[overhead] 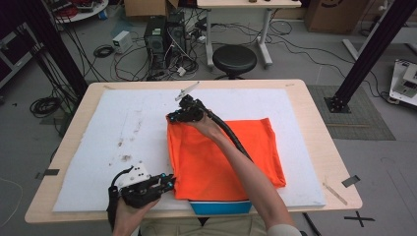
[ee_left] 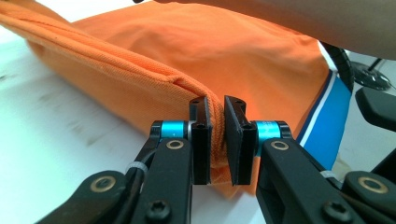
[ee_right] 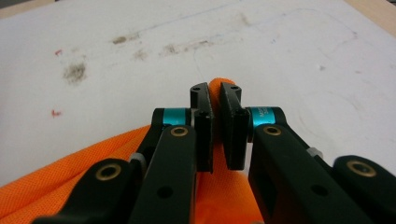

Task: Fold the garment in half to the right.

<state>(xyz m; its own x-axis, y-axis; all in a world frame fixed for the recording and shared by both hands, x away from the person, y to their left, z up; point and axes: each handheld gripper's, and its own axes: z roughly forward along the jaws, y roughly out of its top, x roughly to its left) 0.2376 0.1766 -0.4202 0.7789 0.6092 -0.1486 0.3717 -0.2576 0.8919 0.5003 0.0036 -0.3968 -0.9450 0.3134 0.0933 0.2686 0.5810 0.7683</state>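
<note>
**Two corners pinched, one fold in hand**

I have the orange shirt (overhead: 223,152) by its left edge on the white mat (overhead: 123,132) of the desk (overhead: 314,123) — my left gripper (overhead: 169,183) nipped tight on the near hem corner, my right gripper (overhead: 173,117) nipped on the far corner. Both sets of fingers (ee_left: 201,140) are almost closed, cloth bunched between. To fold cleanly, I judge both corners should travel level and together, keeping the edge taut. A blue-and-white band (ee_left: 329,126) trims the shirt; I can read no lettering or brand.
</note>
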